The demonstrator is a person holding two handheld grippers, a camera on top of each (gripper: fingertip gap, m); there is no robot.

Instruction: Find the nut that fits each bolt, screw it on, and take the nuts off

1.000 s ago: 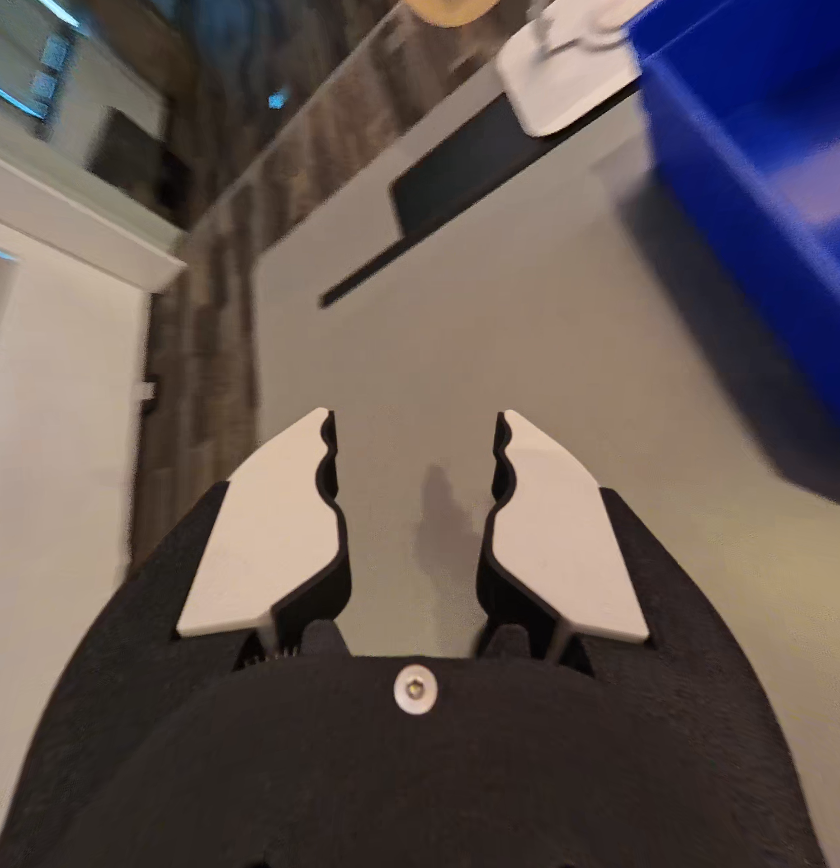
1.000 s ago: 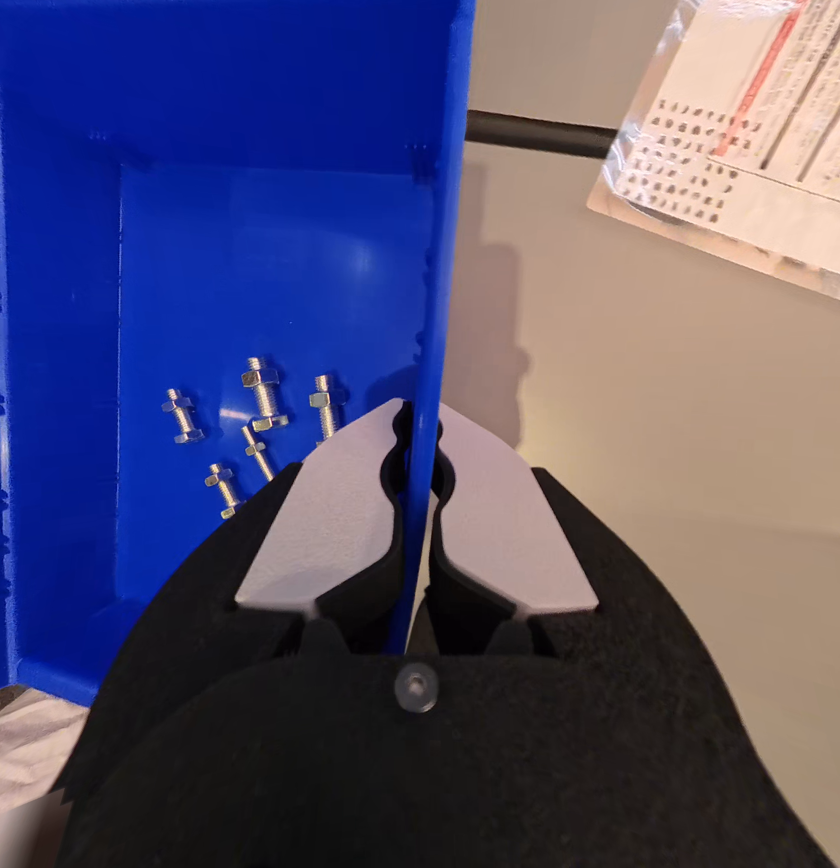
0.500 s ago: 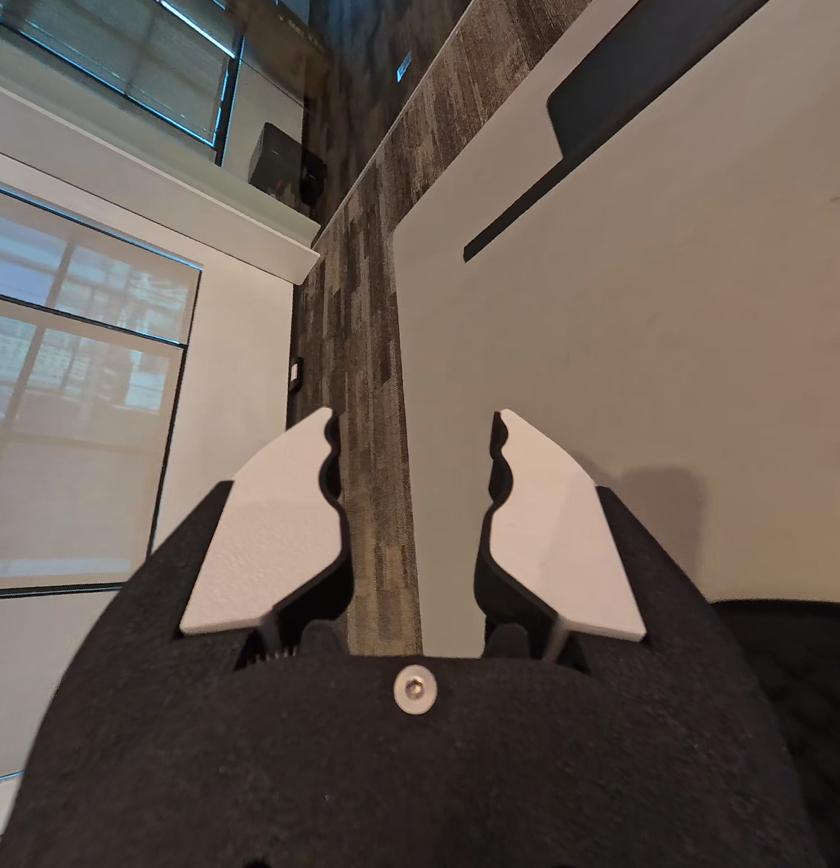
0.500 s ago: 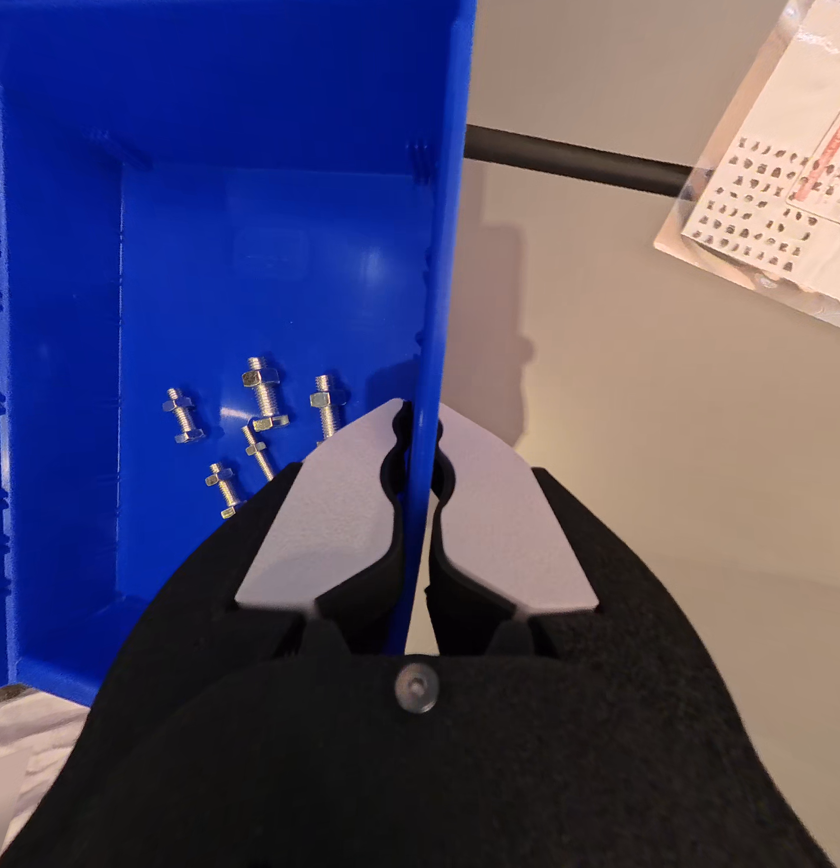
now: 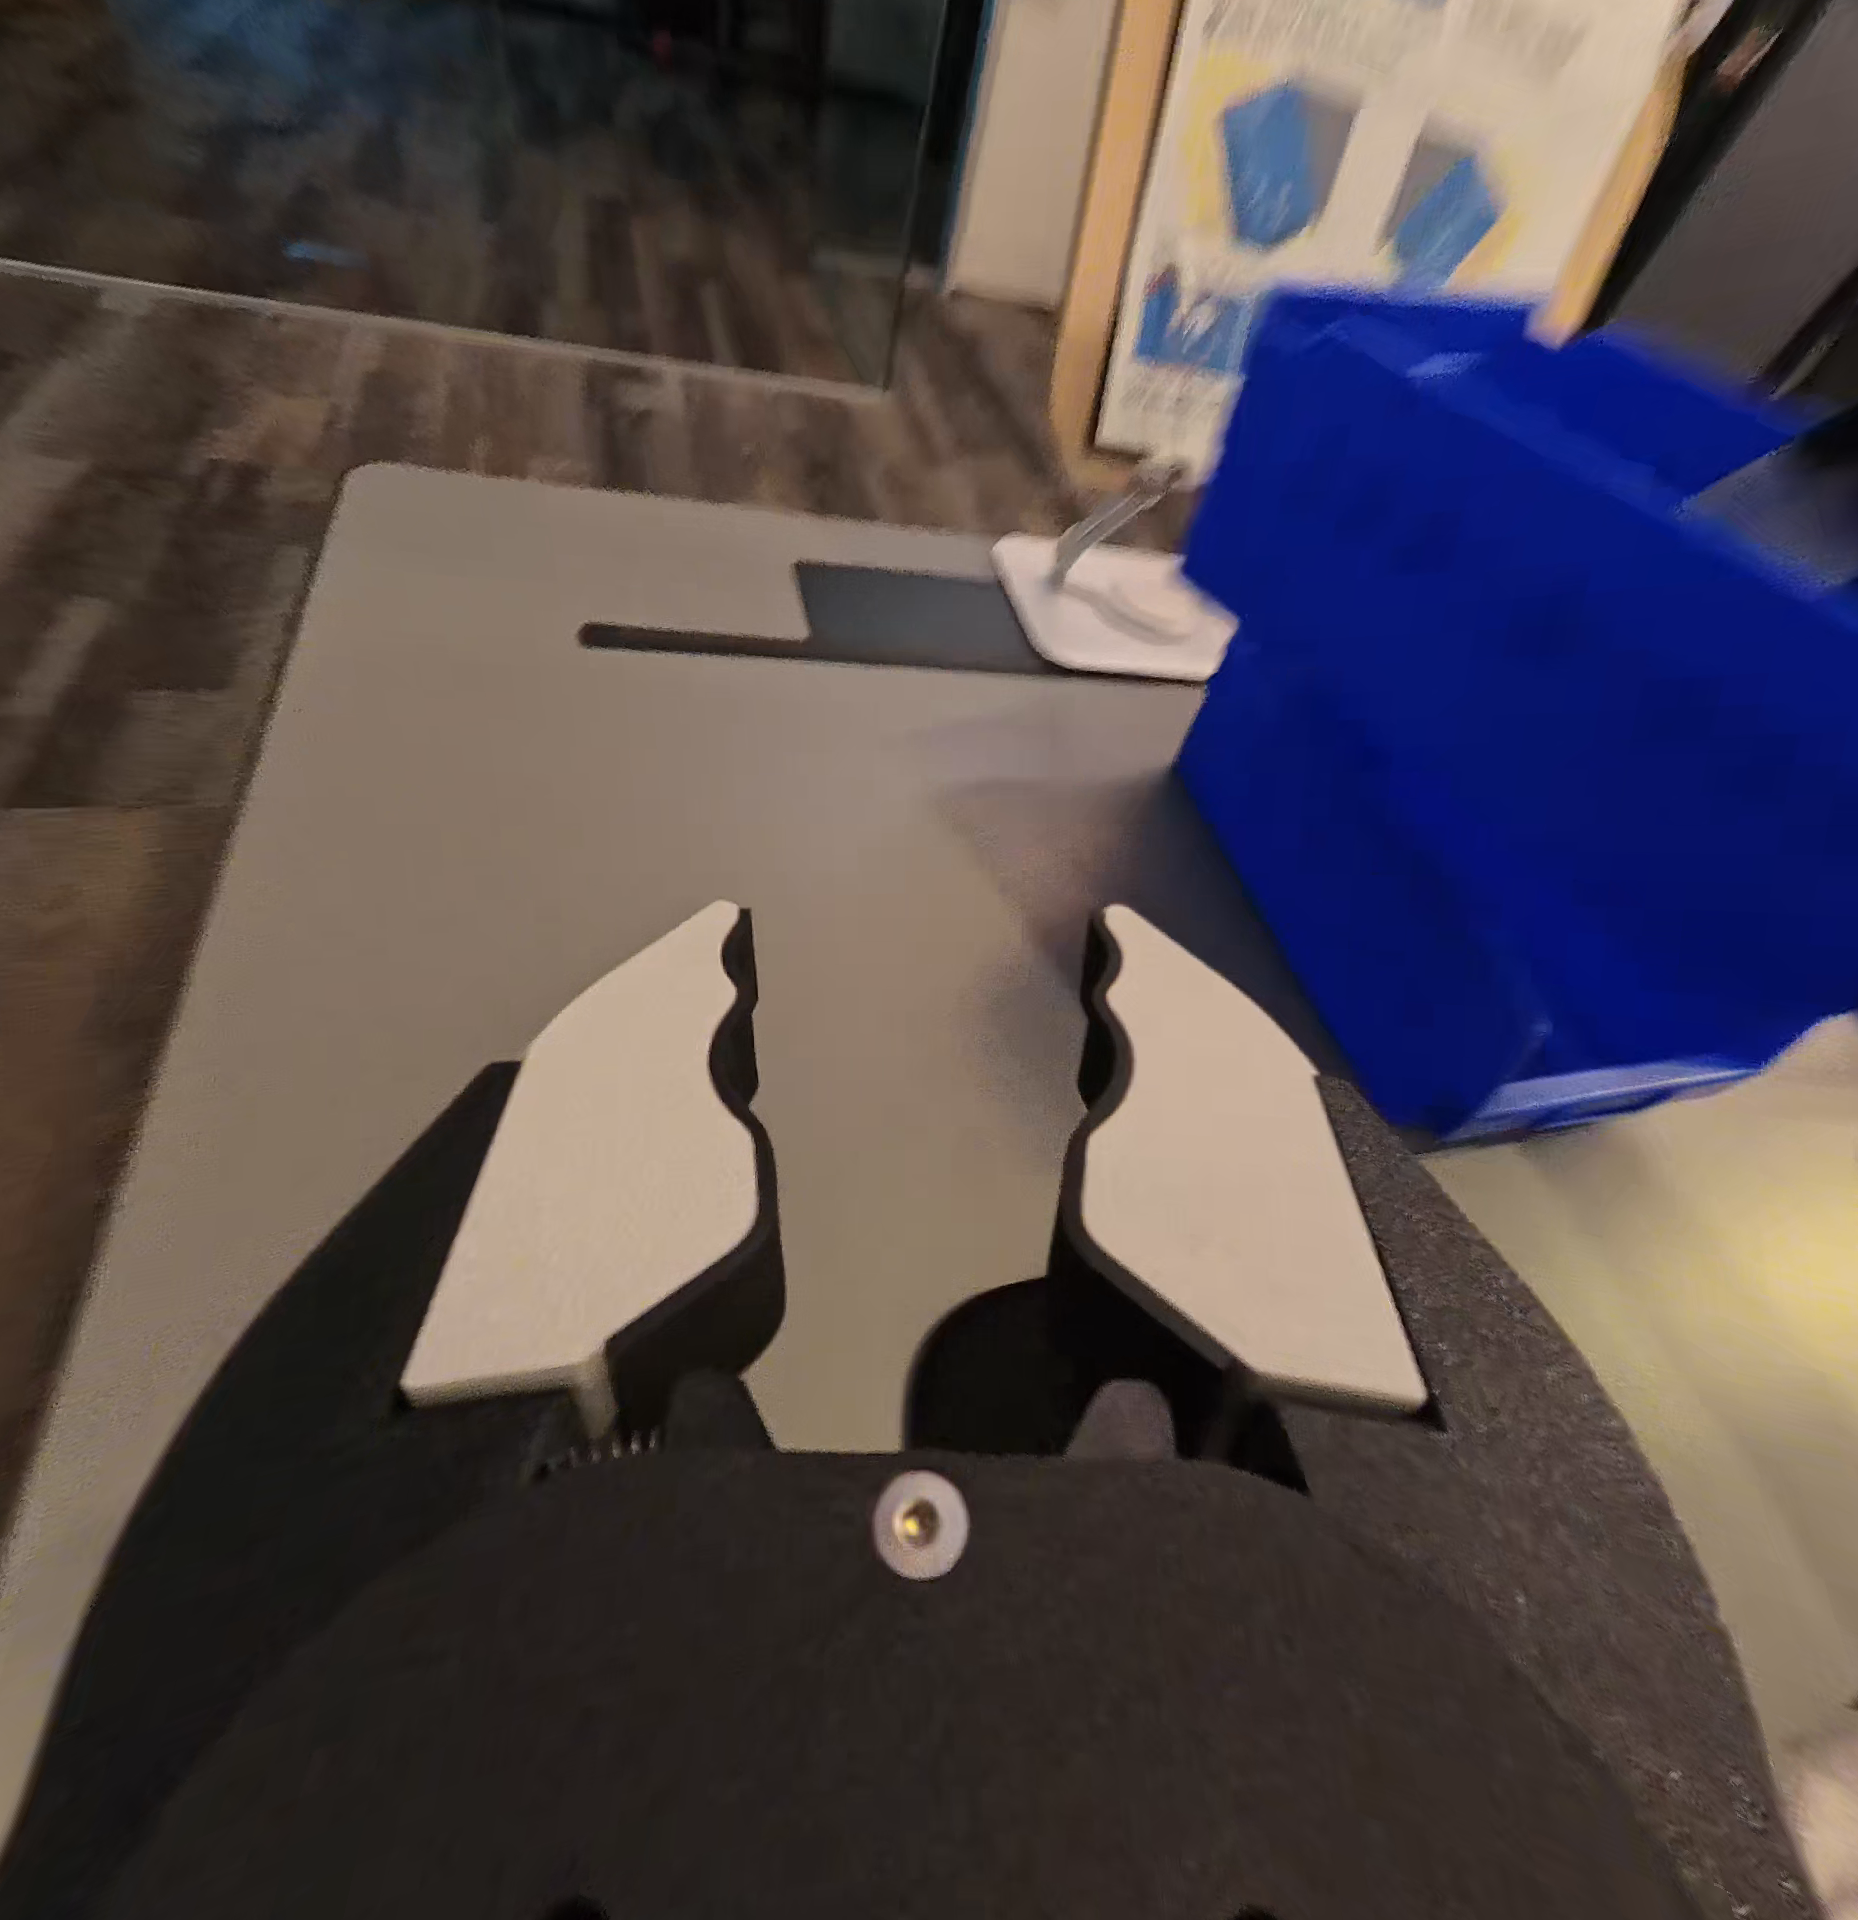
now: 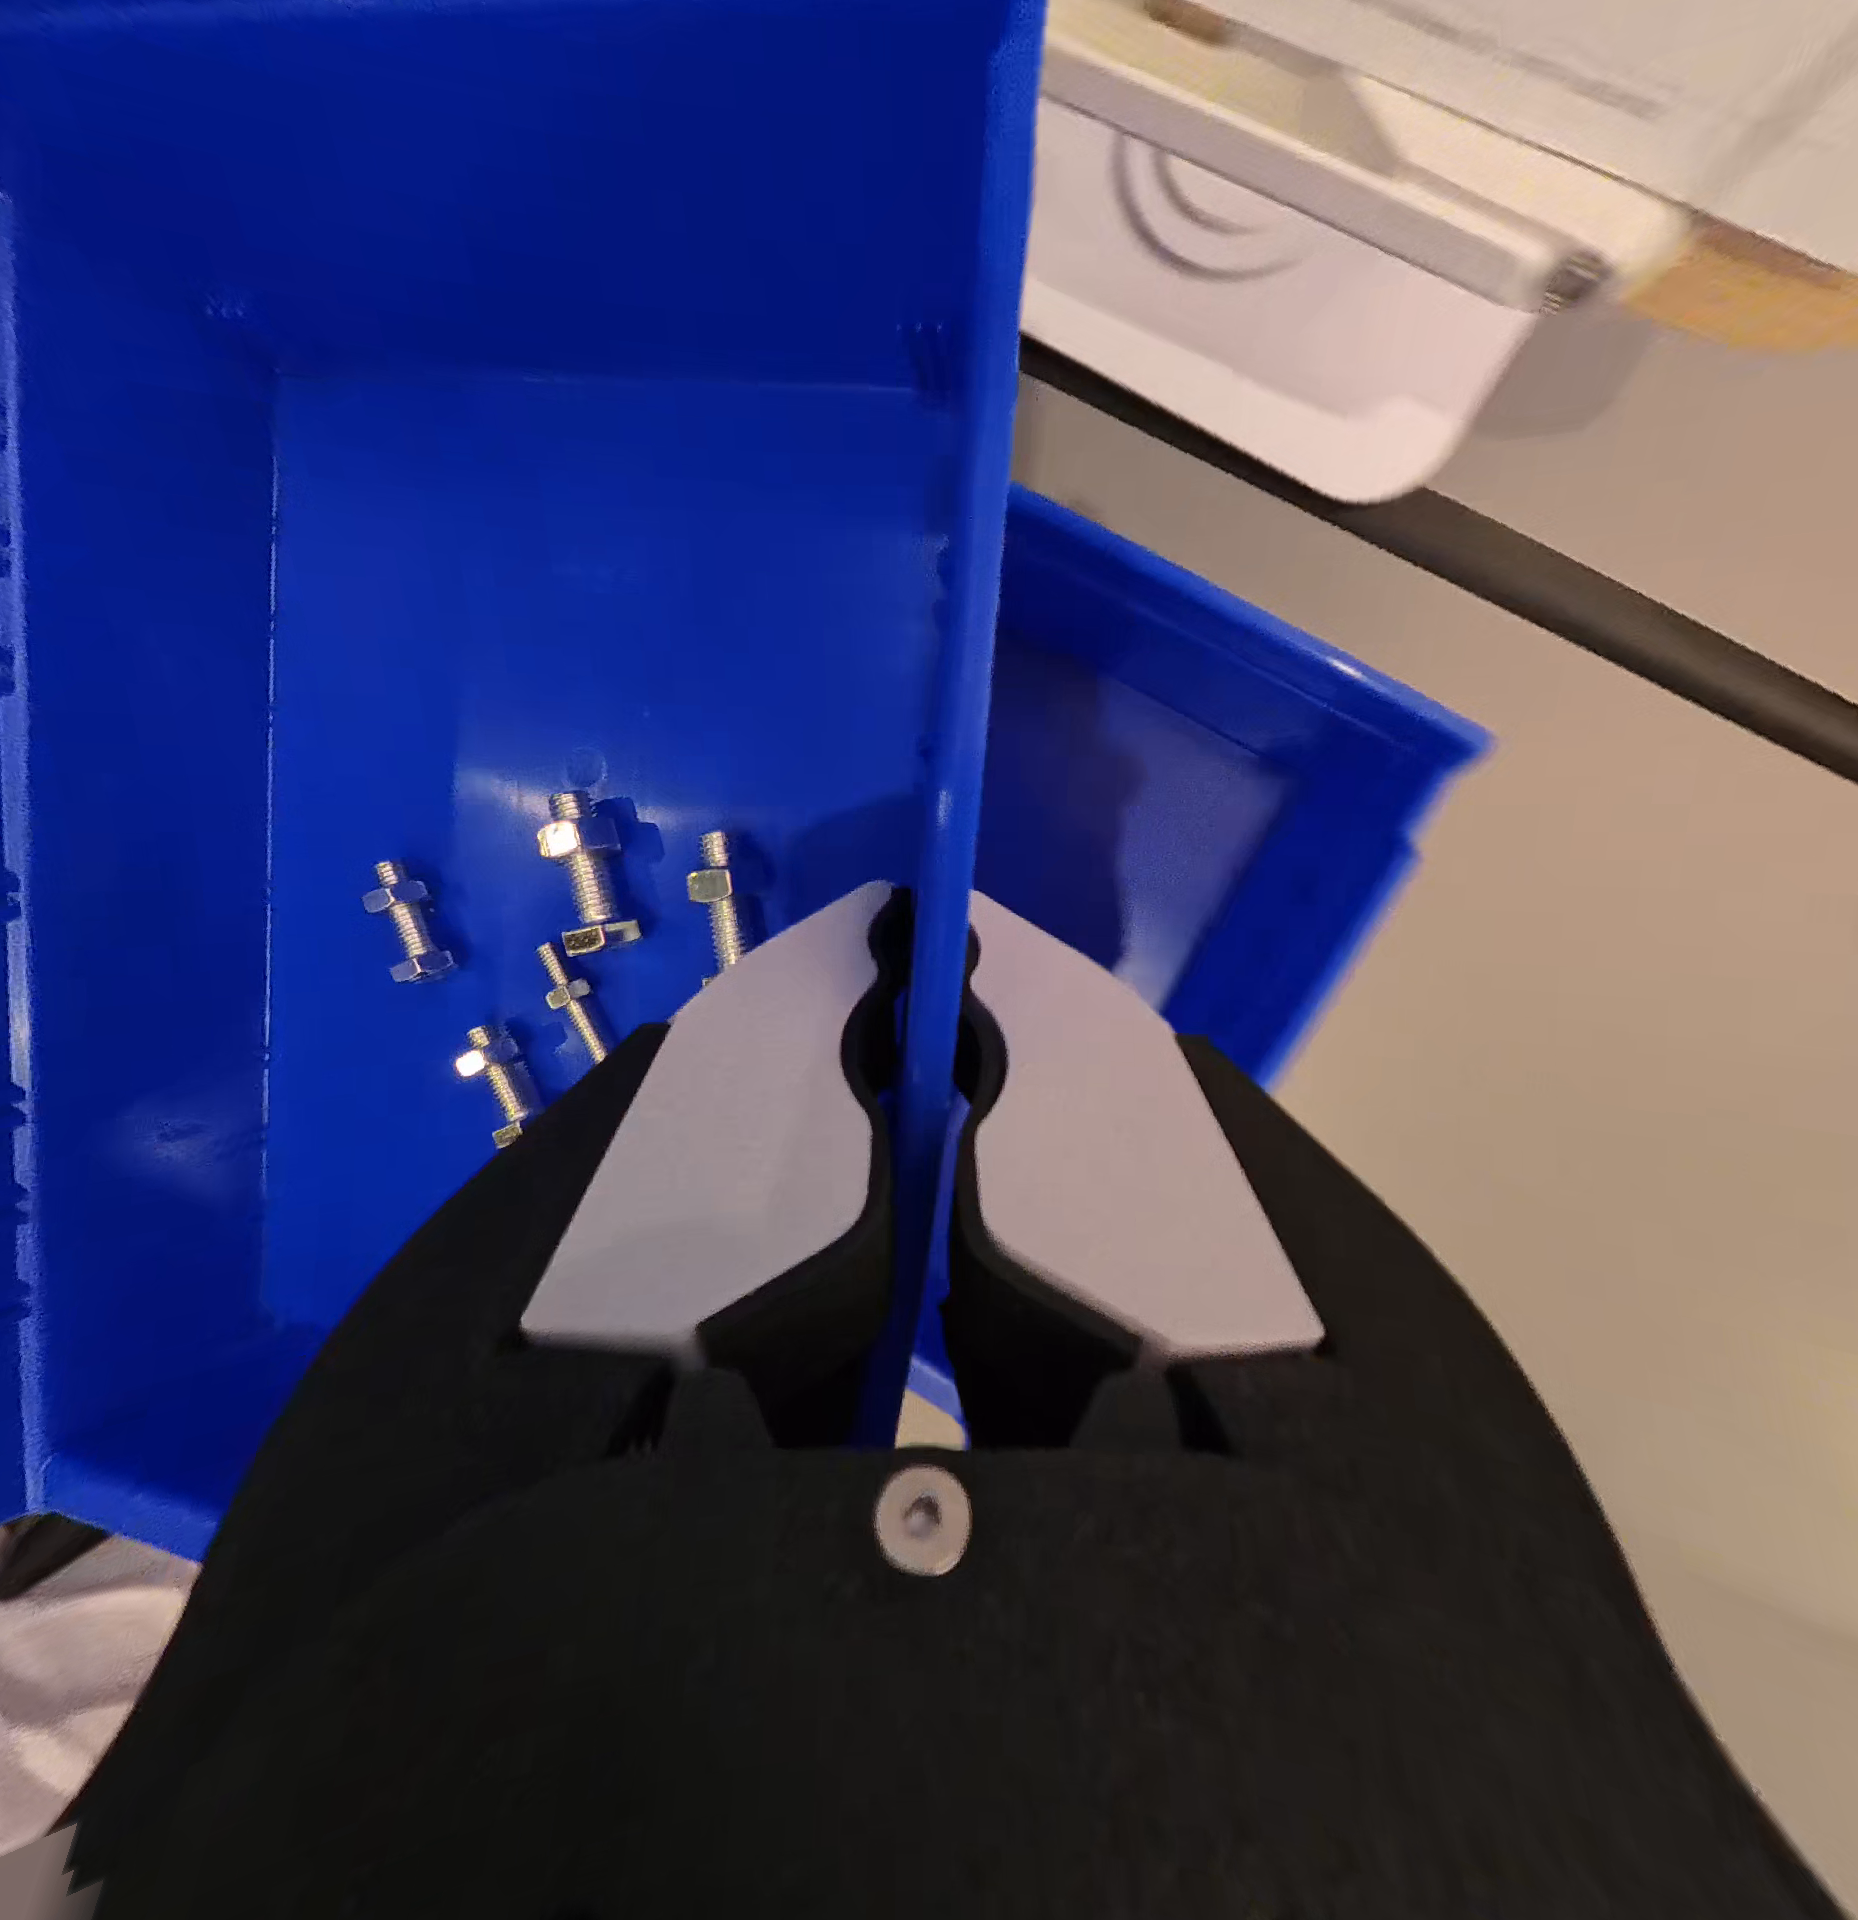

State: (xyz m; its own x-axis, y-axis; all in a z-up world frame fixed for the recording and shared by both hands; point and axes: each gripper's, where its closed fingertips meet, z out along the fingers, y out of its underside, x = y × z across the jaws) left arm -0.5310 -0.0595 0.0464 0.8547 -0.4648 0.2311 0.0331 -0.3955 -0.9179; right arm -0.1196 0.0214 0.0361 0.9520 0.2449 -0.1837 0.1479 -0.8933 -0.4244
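Right gripper [image 6: 920, 961] clamps the side wall of the blue plastic bin [image 6: 613, 312], in which five small silver bolts with nuts [image 6: 582, 883] lie. Left gripper [image 5: 920, 925] hovers spread and empty over the grey table [image 5: 592, 810], near that bin.

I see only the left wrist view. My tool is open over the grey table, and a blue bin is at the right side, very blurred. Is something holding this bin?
Observer: Yes. The right tool is shut on the side wall of the blue bin; the thin wall runs between its two fingers.
Operator: Thank you. My view does not look into the bin. Is there anything inside?
Observer: Five small bolts lie on its floor, close to the tool's left finger. Each one that shows fully has a nut on it; the lowest ones are partly hidden by the tool.
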